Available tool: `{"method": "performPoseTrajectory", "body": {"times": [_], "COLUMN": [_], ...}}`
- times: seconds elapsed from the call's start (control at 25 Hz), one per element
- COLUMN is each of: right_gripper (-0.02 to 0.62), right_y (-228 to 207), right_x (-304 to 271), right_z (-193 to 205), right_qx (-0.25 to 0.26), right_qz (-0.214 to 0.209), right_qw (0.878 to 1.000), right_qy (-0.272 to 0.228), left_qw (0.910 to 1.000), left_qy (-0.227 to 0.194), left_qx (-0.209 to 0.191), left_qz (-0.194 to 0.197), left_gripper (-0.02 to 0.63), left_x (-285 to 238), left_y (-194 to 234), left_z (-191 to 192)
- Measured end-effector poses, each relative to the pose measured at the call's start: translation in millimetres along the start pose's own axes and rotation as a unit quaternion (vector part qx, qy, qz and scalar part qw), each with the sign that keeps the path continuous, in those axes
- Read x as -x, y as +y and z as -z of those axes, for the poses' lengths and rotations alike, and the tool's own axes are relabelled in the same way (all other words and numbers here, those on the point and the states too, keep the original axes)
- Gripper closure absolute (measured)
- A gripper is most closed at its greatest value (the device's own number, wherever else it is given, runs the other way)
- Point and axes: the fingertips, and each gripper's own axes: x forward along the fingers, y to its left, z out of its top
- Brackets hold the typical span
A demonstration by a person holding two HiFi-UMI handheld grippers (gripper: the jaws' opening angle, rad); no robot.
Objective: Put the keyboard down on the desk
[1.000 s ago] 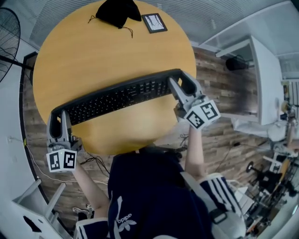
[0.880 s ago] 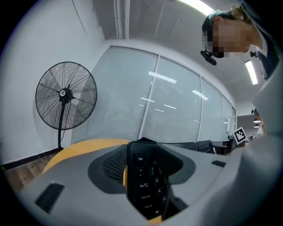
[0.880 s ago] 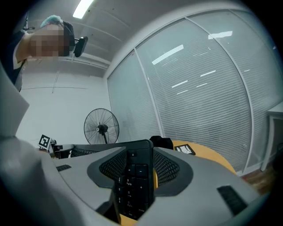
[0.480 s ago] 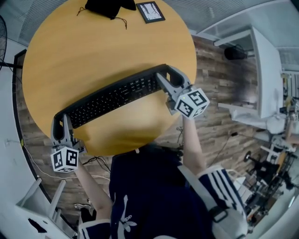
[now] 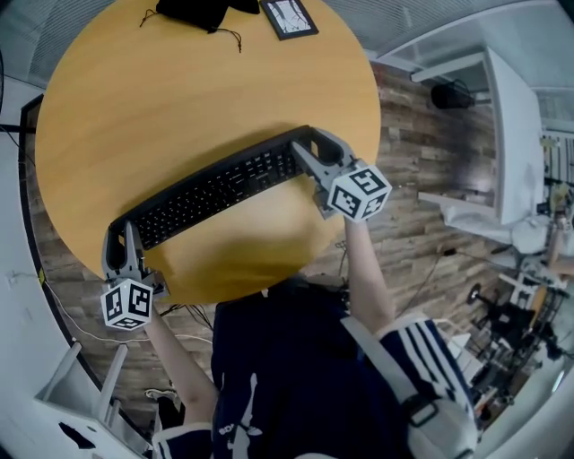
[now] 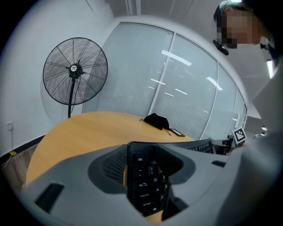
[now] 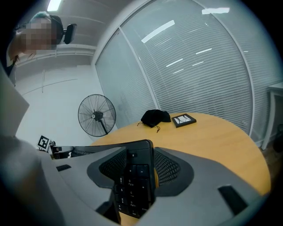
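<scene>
- While pinched at both ends, needs both claws lowered and released in step: left gripper (image 5: 121, 235) clamped on the left end of the keyboard (image 5: 220, 193), right gripper (image 5: 316, 151) clamped on the right end.
- Confirmed in both gripper views: jaws pressed onto the long edges at each end, black keys showing between them.
- Lying diagonally, low over the near part of the round wooden desk (image 5: 179, 99). Cannot tell whether already touching the top.
- Risk 1: opening one claw ahead of the other. Likely result is a drop of the free end and a twist at the held end.
- Risk 2: left end very near the desk rim, with the left gripper hanging past it. Releasing there could mean an overhanging end and a tip off to the floor. Better to shift further in before letting go.
- Risk 3: setting down tilted. Probable corner-first contact, then a slide on the smooth wood.
- Risk 4: pulling the jaws away without fully spreading them. Could drag the keyboard back toward the rim.
- Containers: none open in view.
- Only candidate is the black drawstring pouch (image 5: 193, 11) at the far edge, well apart from the keyboard, contents not visible.
- Just beside the pouch, a small black-framed card (image 5: 289, 18), lying flat and holding nothing.
- Behind the desk, a standing fan (image 6: 75, 70), clear of the work.
</scene>
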Motion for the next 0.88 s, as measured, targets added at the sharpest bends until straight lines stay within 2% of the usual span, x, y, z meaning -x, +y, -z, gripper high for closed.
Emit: {"method": "performPoseTrajectory", "body": {"times": [0.48, 0.88], "right_gripper": [0.416, 0.416], "right_y": [-16, -33], "right_x": [-17, -45], "right_z": [14, 28], "right_qx": [-0.022, -0.035], "right_qz": [0.012, 0.028], "right_qw": [1.000, 0.997], "right_qy": [0.015, 0.062], "left_qw": [0.9996, 0.9973], "left_qy": [0.024, 0.058], "left_qx": [0.004, 0.025], "left_qz": [-0.016, -0.038], "left_gripper": [0.411, 0.411], "left_x": [-19, -47], "left_y": [6, 20], "left_z": [7, 19]}}
